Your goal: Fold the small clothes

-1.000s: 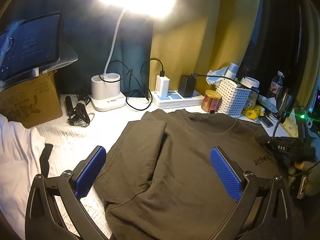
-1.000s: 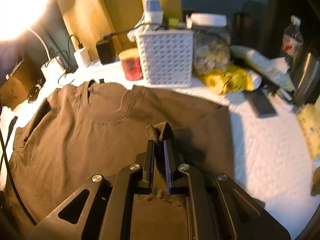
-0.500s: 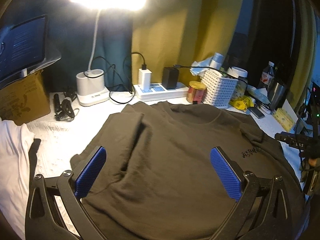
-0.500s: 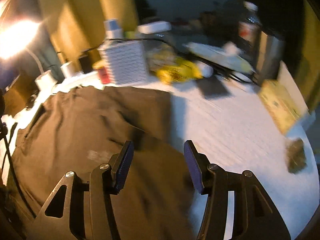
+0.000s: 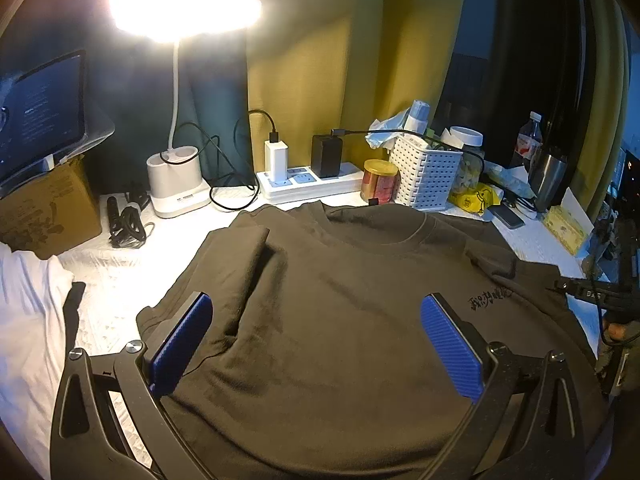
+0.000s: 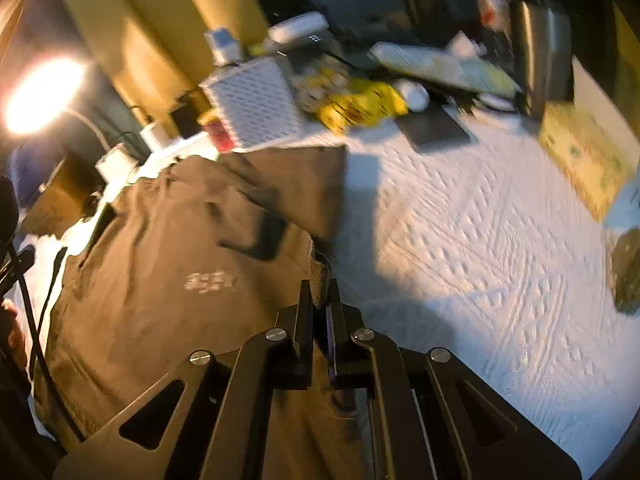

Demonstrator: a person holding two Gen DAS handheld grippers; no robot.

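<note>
A dark olive-brown t-shirt [image 5: 340,320] lies spread on the white textured table cover, collar toward the back, its left sleeve folded inward. My left gripper [image 5: 316,344] is open, its blue pads [image 5: 180,340] hovering wide apart over the shirt's lower chest. In the right wrist view the shirt [image 6: 160,260] lies at the left, a small printed logo on its chest. My right gripper [image 6: 320,296] is shut on the shirt's right side edge, pinching a small ridge of fabric.
A lit desk lamp [image 5: 176,176], a power strip [image 5: 308,184], a red jar [image 5: 378,182], a white basket [image 5: 426,176] and bottles line the back. A cardboard box [image 5: 44,208] and white cloth [image 5: 28,300] lie left. A phone [image 6: 436,128] and yellow packet [image 6: 360,104] lie right of the shirt.
My right gripper let go of a shirt fold, opened, moved right and shut on the shirt's right edge. My left gripper stayed open and pulled back slightly over the shirt.
</note>
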